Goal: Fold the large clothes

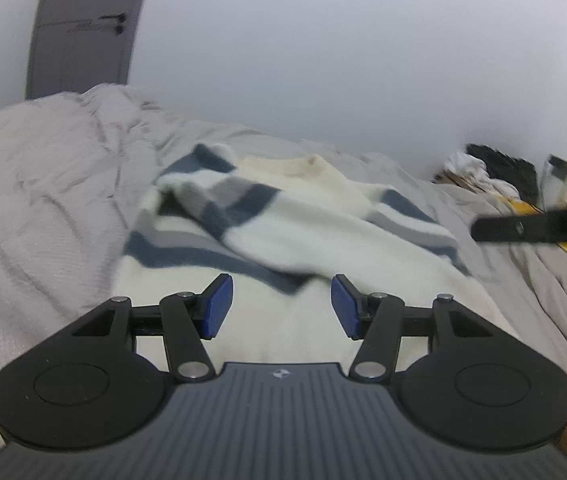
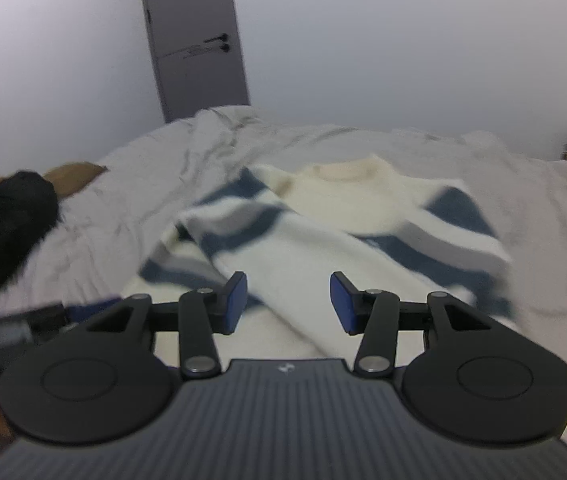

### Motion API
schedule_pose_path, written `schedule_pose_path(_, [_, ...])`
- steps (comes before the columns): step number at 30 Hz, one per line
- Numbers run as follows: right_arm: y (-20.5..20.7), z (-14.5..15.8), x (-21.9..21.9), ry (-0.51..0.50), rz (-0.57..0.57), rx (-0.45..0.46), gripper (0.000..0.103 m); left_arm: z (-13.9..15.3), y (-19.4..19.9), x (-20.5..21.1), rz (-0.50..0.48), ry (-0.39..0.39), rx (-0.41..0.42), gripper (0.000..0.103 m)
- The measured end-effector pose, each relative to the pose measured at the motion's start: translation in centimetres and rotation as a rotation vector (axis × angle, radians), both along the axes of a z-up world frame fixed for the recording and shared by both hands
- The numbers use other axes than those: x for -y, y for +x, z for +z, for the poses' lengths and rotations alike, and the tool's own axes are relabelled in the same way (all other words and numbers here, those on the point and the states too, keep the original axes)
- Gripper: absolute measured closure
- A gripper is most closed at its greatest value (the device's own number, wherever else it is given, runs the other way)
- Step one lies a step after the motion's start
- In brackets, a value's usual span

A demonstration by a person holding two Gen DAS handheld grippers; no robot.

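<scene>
On the bed point(image 1: 43, 208) ahead of me the striped sweater point(image 2: 323, 236) lies with one sleeve folded across its body, so with my left claw point(image 1: 281, 306) and right claw point(image 2: 288, 304) both parted and empty, most folding remains.

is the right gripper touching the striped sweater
Apart. The right wrist view shows the right gripper with open jaws and nothing between the blue pads; the striped sweater lies on the bed beyond and below them.
</scene>
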State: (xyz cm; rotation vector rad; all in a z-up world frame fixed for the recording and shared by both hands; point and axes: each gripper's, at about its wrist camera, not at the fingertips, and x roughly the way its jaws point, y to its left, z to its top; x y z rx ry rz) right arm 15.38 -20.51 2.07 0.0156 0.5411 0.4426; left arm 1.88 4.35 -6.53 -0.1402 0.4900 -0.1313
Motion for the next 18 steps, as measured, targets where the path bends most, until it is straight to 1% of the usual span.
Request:
schedule_pose_path(2, [-1.9,-0.4,1.3,-0.048,-0.039,-0.022,0.055,0.2,-1.4,1.1,-0.012,0.001,0.008,0.042])
schedule_pose_path(4, [-3.2,-1.0,2.8,-0.066,-0.074,-0.070,0.055,0.1,-2.0,1.9,-0.018,0.000,-0.016,0.042])
schedule_pose_path(7, [-4.9,-2.3,4.9,-0.033,-0.108,-0.112,0.055,0.1,-2.7,2.8,-0.013,0.015,-0.050,0.042])
schedule_pose_path(12, [-6.0,-4.0,8.2,0.049,-0.183,-0.184,0.055,0.1,-4.0,2.1,0.034,-0.038,-0.101,0.037])
schedule_pose_path(14, [-6.0,-4.6,9.3,0.092,-0.218,-0.218,0.052,0.5,-4.6,1.5,0.065,-0.061,-0.110,0.034])
schedule_pose_path(15, [-5.9,-4.7,10.0,0.118,-0.237,-0.229,0.047,0.7,-4.9,1.0,0.083,-0.076,-0.115,0.033])
schedule_pose_path(16, [-5.9,-4.8,10.5,0.136,-0.252,-0.235,0.037,0.9,-5.1,0.5,0.101,-0.099,-0.120,0.032])
schedule_pose_path(17, [-5.8,-5.0,11.0,0.152,-0.271,-0.241,0.032,1.1,-5.3,-0.1,0.128,-0.123,-0.124,0.032])
schedule_pose_path(18, [-5.7,-5.2,11.5,0.165,-0.290,-0.247,0.022,1.3,-5.7,-0.8,0.169,-0.139,-0.122,0.032])
